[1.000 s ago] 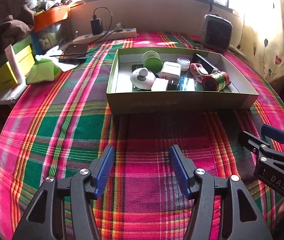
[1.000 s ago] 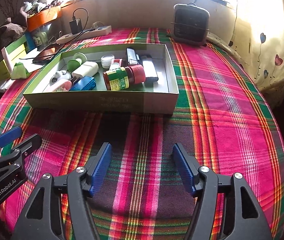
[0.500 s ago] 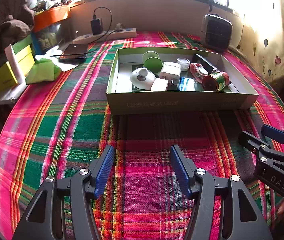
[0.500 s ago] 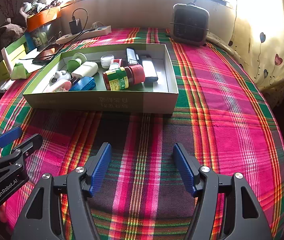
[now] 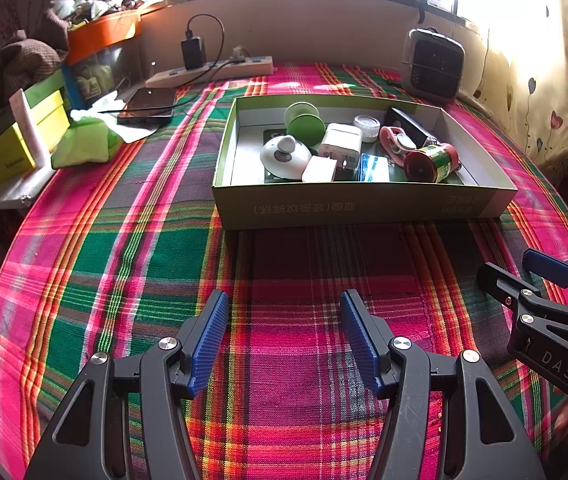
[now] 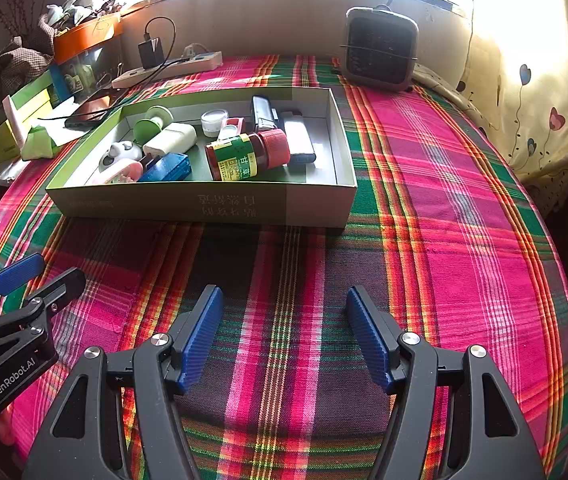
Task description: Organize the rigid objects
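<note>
Plaid bed [image 5: 132, 264]: one box [image 5: 364, 208] of items ahead of both hand-held grippers, left [image 5: 284, 336] and right [image 6: 284, 332], wide open, empty.

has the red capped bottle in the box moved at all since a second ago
No. In the right wrist view the red-capped bottle lies on its side in the green box, beside the silver case, just as before.

a home bedroom: plaid bedspread [image 5: 124, 248], heart-print curtain [image 6: 544, 92], charging phone [image 5: 148, 105].
</note>
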